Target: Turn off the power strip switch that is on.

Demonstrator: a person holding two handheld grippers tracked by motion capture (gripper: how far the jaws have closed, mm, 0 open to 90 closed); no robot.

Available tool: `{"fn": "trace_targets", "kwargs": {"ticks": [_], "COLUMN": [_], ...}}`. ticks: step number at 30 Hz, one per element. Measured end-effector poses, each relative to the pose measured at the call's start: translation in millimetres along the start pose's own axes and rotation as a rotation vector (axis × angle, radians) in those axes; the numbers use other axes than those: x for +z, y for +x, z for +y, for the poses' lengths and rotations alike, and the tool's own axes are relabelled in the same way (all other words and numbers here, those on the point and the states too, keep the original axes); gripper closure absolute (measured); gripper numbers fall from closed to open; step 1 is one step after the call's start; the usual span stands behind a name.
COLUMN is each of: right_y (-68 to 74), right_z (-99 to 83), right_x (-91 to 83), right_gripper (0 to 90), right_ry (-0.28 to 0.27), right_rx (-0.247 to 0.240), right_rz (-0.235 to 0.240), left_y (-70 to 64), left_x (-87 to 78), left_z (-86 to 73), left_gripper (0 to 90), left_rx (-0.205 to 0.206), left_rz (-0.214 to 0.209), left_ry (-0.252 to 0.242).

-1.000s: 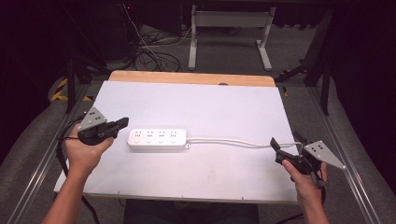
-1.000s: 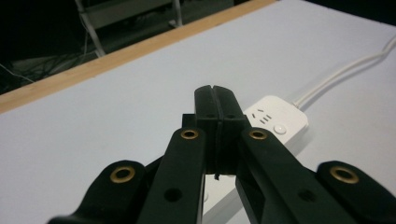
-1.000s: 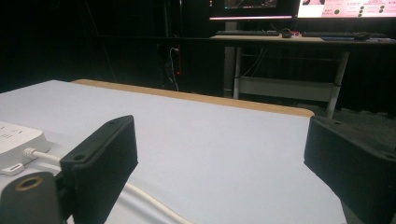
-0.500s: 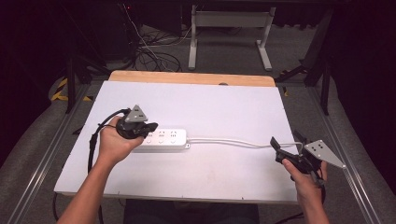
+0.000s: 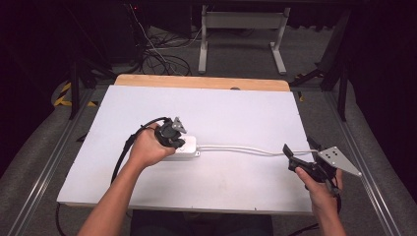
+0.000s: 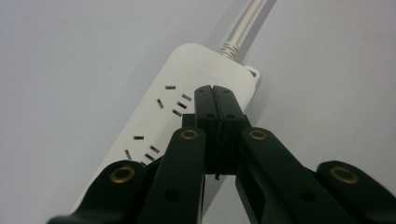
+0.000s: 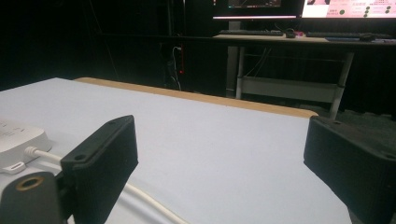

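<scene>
A white power strip (image 5: 191, 147) lies at the middle left of the white table (image 5: 236, 108), partly hidden under a person's left hand. Its white cable (image 5: 246, 149) runs right toward my right gripper (image 5: 300, 148). My left gripper (image 5: 173, 137) points down at the strip. In the left gripper view its jaws are shut with nothing between them, and the left gripper (image 6: 215, 91) has its tips over the power strip (image 6: 154, 121) near the end where the cable (image 6: 240, 23) leaves. The right gripper (image 7: 229, 158) is open wide and low over the table, with the cable (image 7: 140, 196) passing by its left jaw.
A wooden strip (image 5: 201, 81) borders the table's far edge. Metal rails (image 5: 49, 157) run along both sides. Beyond stand a desk frame (image 5: 241, 34) and floor cables (image 5: 157, 54). A desk with monitors (image 7: 299, 9) stands in the dark background.
The left hand has carried its gripper from the table's left edge rightward onto the power strip and tipped it downward. The right gripper has stayed in place.
</scene>
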State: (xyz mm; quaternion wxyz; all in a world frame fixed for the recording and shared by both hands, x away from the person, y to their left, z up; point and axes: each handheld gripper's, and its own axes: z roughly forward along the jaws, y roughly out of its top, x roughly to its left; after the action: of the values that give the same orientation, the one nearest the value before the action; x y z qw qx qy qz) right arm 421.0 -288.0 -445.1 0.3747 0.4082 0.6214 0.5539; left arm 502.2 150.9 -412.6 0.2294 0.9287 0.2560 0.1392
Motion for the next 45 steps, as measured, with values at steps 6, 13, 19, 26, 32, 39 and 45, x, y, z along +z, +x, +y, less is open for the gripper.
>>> {"fn": "trace_targets", "kwargs": {"ticks": [6, 13, 19, 26, 32, 39, 45], "right_y": [-0.1, -0.9, -1.5, -0.8, -0.9, 0.2, -1.0], "right_z": [0.5, -0.1, 0.3, -0.2, 0.2, 0.9, 0.8], "right_x": [1.7, 2.3, 2.1, 1.9, 0.2, -1.1, -1.7], "right_gripper": [10.4, 10.4, 10.4, 10.4, 10.4, 10.4, 10.4], "right_ry": [0.002, 0.004, 0.000, 0.003, 0.000, -0.003, -0.005], "right_rx": [0.001, 0.005, 0.004, 0.000, 0.006, 0.011, 0.004], "right_rz": [0.000, 0.003, -0.001, -0.003, -0.009, -0.009, -0.009], "left_y": [-1.1, 3.4, 4.5, 2.6, 3.1, 6.2, 10.1], "left_x": [12.3, 21.8, 24.8, 26.2, 26.0, 26.8, 26.9], "left_z": [9.5, 10.0, 11.4, 9.7, 2.7, -0.4, -4.0], "left_gripper": [90.0, 90.0, 90.0, 90.0, 90.0, 90.0, 90.0], "left_rx": [0.027, 0.016, 0.007, -0.002, -0.048, -0.102, -0.123], "left_rz": [-0.001, 0.010, -0.004, -0.010, -0.012, -0.026, -0.055], "left_ry": [0.075, 0.129, 0.121, 0.126, 0.084, 0.079, 0.053]}}
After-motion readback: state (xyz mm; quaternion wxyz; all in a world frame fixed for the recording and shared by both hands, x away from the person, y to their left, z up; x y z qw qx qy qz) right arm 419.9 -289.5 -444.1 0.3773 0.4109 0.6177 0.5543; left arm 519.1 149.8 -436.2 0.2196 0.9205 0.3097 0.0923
